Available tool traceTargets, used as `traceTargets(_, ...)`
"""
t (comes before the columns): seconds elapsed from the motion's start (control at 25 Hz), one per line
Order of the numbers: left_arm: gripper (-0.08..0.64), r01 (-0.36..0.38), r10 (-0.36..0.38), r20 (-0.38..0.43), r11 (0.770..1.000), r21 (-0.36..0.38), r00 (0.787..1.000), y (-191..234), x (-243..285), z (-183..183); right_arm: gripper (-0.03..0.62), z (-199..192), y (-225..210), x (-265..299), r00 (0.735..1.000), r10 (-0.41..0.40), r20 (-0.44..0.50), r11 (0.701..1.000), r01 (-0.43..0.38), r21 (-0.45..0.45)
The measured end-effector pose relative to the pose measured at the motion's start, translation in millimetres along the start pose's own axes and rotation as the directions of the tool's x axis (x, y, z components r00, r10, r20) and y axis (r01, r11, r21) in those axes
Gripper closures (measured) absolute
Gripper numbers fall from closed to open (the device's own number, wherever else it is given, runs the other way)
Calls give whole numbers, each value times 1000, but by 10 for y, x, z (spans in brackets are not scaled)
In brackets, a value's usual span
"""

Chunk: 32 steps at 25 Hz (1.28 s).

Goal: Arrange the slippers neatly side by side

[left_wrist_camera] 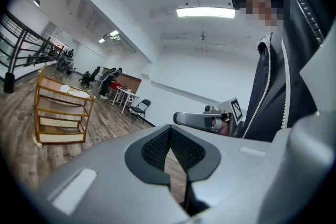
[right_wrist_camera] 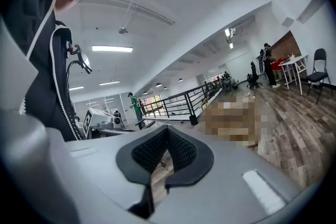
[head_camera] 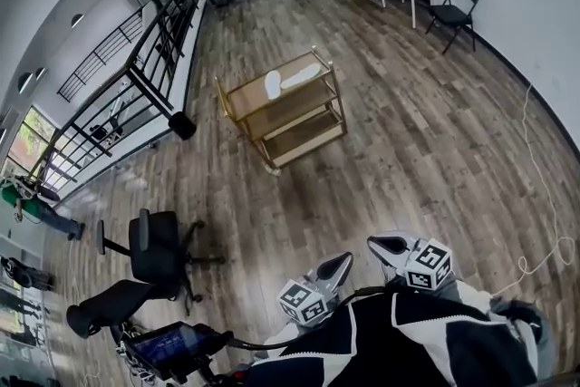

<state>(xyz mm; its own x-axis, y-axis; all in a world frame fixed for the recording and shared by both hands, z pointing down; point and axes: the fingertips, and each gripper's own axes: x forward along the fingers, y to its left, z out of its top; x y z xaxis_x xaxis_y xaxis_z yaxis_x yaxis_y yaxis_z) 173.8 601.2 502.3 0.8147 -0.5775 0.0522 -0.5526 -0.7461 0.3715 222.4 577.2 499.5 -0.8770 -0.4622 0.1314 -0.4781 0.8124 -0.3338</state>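
On cart (head_camera: 299, 139), slippers (head_camera: 273, 84) lie well fwd of hand-held grippers (head_camera: 340, 266) (head_camera: 385, 245).

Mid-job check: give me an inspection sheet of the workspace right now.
Surface: gold cart top shelf; cart stands on wood floor.
Job's things: two white slippers on top shelf, at different angles, not aligned.
Clutter: small pale item at cart's foot, unclear.
Grippers: left gripper and right gripper shut, empty, far from cart.
Cables: white cable loose on floor, right.
Surroundings: office chair, railing, folding chair.

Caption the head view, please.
White slippers lie apart atop the gold cart; left gripper and right gripper shut, empty.
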Motion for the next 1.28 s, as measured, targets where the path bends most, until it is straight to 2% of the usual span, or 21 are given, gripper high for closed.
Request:
traceTargets(0.12,540,-70,70,37,998,-6,997,339,278,262,588,193,-311,154,998,62,-20,998,-62,-14)
traceTargets(0.24,540,-97,96,60,995,19,994,547,611,538,588,460,-593,281,991,126,-34,991,-127,-45)
traceTargets(0.32,540,-119,118,77,993,3,990,672,845,611,588,560,-818,314,987,151,-46,987,-154,-48)
traceTargets(0.56,540,-177,175,87,984,16,981,901,1304,742,588,702,-1462,351,980,183,-73,982,-186,-37)
traceTargets(0.72,540,-220,220,103,975,-10,970,1103,1418,833,588,754,-1737,408,978,190,-84,981,-193,-25)
traceTargets(0.92,540,-229,229,106,973,-13,968,1347,1556,893,588,786,-1975,586,975,202,-92,979,-204,-23)
traceTargets(1.08,540,-206,207,84,978,-19,975,1557,1694,908,588,841,-2170,776,977,193,-90,981,-194,-8)
traceTargets(1.28,540,-169,169,82,986,-12,982,2030,1805,1059,588,940,-2409,1165,982,173,-82,985,-175,-11)
